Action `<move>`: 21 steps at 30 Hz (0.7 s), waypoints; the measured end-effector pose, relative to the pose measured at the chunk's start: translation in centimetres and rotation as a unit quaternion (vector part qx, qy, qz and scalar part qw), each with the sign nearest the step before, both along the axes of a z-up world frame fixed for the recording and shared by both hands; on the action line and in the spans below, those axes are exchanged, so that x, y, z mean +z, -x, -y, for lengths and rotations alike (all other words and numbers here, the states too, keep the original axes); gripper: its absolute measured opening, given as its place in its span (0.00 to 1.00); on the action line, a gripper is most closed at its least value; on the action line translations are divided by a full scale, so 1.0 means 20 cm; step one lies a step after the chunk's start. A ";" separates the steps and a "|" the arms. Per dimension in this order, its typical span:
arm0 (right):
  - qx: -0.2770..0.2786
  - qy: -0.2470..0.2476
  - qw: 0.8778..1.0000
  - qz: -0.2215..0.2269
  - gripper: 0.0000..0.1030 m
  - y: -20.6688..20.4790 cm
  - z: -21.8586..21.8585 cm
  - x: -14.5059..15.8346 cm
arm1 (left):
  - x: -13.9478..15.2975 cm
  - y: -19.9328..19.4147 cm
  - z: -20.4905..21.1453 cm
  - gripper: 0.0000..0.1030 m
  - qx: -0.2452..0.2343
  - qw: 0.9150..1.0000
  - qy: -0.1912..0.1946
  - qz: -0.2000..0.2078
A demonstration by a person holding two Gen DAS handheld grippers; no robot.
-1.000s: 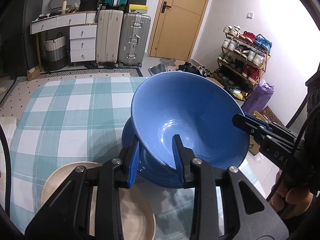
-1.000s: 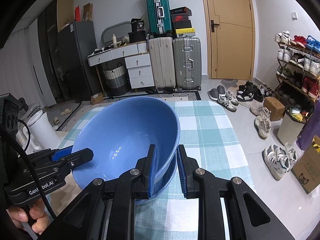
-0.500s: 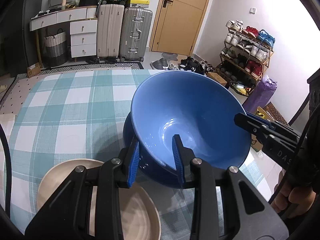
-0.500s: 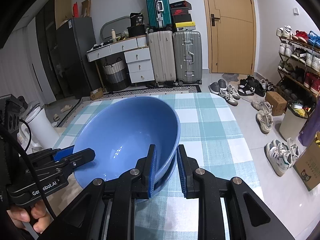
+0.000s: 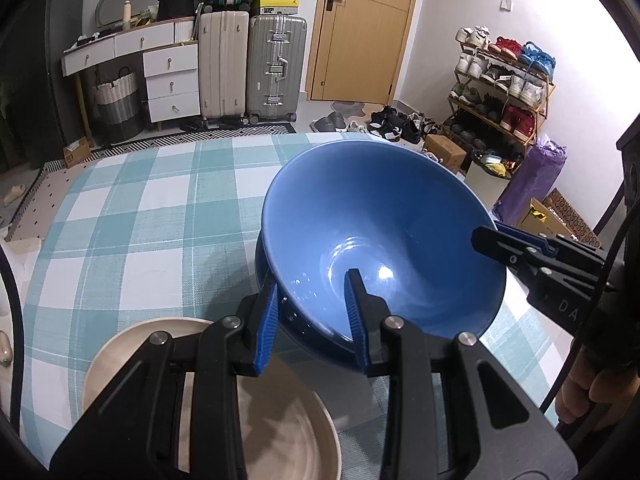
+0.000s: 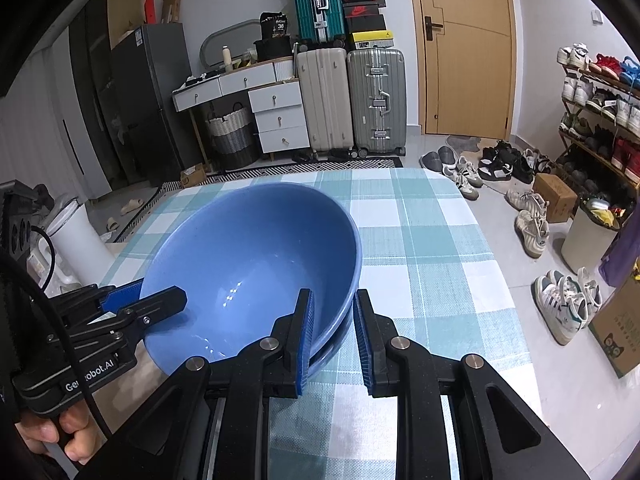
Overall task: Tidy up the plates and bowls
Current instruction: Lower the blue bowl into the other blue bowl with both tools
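A large blue bowl [image 5: 384,216] [image 6: 256,256] is held tilted between both grippers, right over a second blue bowl [image 5: 262,268] [image 6: 340,334] on the checked tablecloth [image 5: 140,220]. My left gripper [image 5: 312,292] is shut on the near rim, one pad inside and one outside. It shows at the left in the right wrist view [image 6: 160,300]. My right gripper [image 6: 332,304] is shut on the opposite rim, and appears at the right in the left wrist view [image 5: 492,242]. Whether the two bowls touch is hidden. A beige plate [image 5: 288,412] lies in front, under the left gripper.
The tablecloth [image 6: 420,240] ends at a table edge on the right with shoes [image 6: 532,224] on the floor. Suitcases [image 5: 276,68], a drawer unit [image 5: 172,80] and a shoe rack [image 5: 504,92] stand along the walls. A white bin [image 6: 76,240] stands left of the table.
Both grippers have sunk with the blue bowl, closing the gap to the blue bowl beneath. More of the beige plate shows under the left gripper. The grips have not changed.
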State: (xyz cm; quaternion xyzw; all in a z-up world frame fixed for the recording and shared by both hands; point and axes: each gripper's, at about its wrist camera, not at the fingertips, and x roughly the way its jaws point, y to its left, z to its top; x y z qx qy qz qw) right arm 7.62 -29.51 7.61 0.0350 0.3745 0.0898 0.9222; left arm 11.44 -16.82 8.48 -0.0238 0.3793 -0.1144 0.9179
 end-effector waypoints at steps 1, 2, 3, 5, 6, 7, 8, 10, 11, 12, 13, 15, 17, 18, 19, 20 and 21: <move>0.000 0.000 1.000 -0.001 0.20 0.00 0.00 -0.01 | -0.01 0.00 0.00 0.27 0.000 1.000 -0.003 0.001; 0.000 0.000 1.000 -0.001 0.20 0.00 0.00 -0.01 | -0.02 0.00 0.00 0.27 0.000 1.000 -0.004 0.001; 0.000 0.001 1.000 -0.001 0.20 0.00 0.00 -0.01 | -0.03 -0.02 0.00 0.27 0.000 1.000 -0.006 0.001; 0.002 -0.002 1.000 -0.004 0.20 0.00 0.00 -0.02 | -0.04 -0.03 0.00 0.27 0.002 1.000 -0.010 -0.001; 0.002 -0.003 1.000 -0.005 0.20 0.00 0.00 -0.03 | -0.05 -0.03 0.00 0.27 0.002 1.000 -0.011 -0.001; 0.002 -0.002 1.000 -0.006 0.20 -0.01 0.00 -0.04 | -0.06 -0.04 -0.01 0.27 0.001 1.000 -0.012 -0.001; 0.003 -0.002 1.000 -0.006 0.20 0.00 0.01 -0.03 | -0.06 -0.04 -0.01 0.27 0.001 1.000 -0.013 0.000; 0.001 -0.001 1.000 -0.007 0.20 -0.01 0.01 -0.04 | -0.07 -0.03 0.00 0.27 0.001 1.000 -0.017 0.002; 0.001 0.000 1.000 -0.007 0.20 -0.01 0.01 -0.05 | -0.07 -0.03 -0.01 0.27 0.002 1.000 -0.018 0.002; 0.001 0.003 1.000 -0.008 0.20 -0.01 0.01 -0.05 | -0.08 -0.03 -0.01 0.27 0.002 1.000 -0.020 0.002; 0.001 0.006 1.000 -0.008 0.20 -0.01 0.01 -0.06 | -0.07 -0.01 0.01 0.27 0.002 1.000 -0.023 0.003; 0.002 0.012 1.000 -0.008 0.20 -0.01 0.00 -0.07 | -0.08 -0.02 0.02 0.27 0.002 0.999 -0.032 0.006; 0.001 0.014 1.000 -0.009 0.21 -0.01 0.00 -0.08 | -0.08 0.02 0.03 0.27 0.003 0.999 -0.042 0.010; 0.001 0.015 1.000 -0.009 0.21 -0.01 0.00 -0.08 | -0.08 0.02 0.04 0.27 0.003 0.999 -0.047 0.011; 0.000 0.015 1.000 -0.011 0.21 -0.01 0.00 -0.08 | -0.08 0.03 0.05 0.27 0.003 0.999 -0.052 0.013; 0.001 0.015 1.000 -0.011 0.21 0.00 0.00 -0.09 | -0.08 0.03 0.06 0.27 0.004 0.998 -0.057 0.013; 0.001 0.016 1.000 -0.012 0.21 0.00 0.00 -0.10 | -0.08 0.04 0.06 0.27 0.005 0.998 -0.060 0.013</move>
